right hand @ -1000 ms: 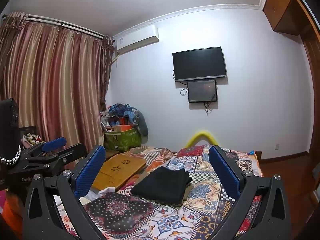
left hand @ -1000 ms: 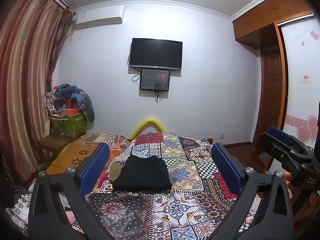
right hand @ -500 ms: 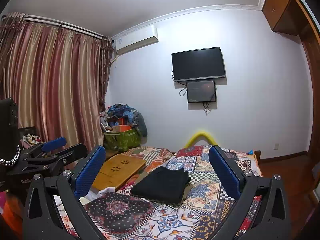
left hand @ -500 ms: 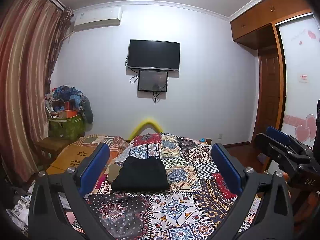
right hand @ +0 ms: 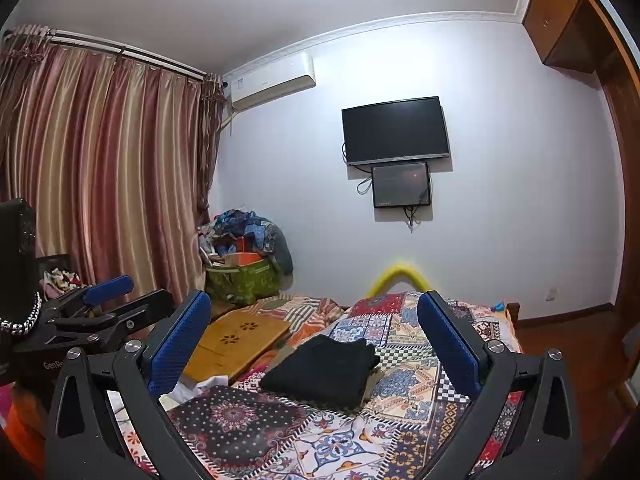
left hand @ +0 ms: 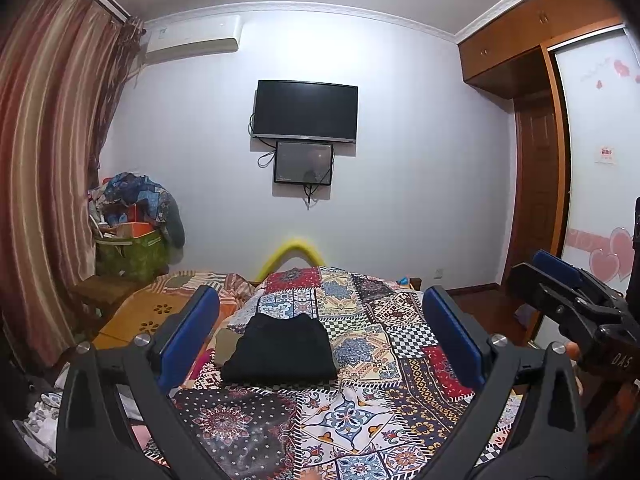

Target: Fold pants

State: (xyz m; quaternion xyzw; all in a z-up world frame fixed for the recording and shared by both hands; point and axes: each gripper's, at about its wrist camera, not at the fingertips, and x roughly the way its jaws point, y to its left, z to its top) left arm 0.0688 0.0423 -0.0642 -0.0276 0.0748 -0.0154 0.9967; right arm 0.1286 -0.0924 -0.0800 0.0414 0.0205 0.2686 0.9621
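— Where are the pants?
— Folded black on the patchwork bedspread, well beyond my claws.
— And the claws?
— My left claw and right claw both gape wide, holding nothing.

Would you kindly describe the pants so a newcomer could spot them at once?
Start at the bed with the patchwork quilt, below the wall TV. The pants lie folded near its middle: a plain black bundle, the only patternless thing on the quilt.

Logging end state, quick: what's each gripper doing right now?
Left gripper: open, holding nothing.
Right gripper: open, holding nothing; the folded black pants lie on the bed.
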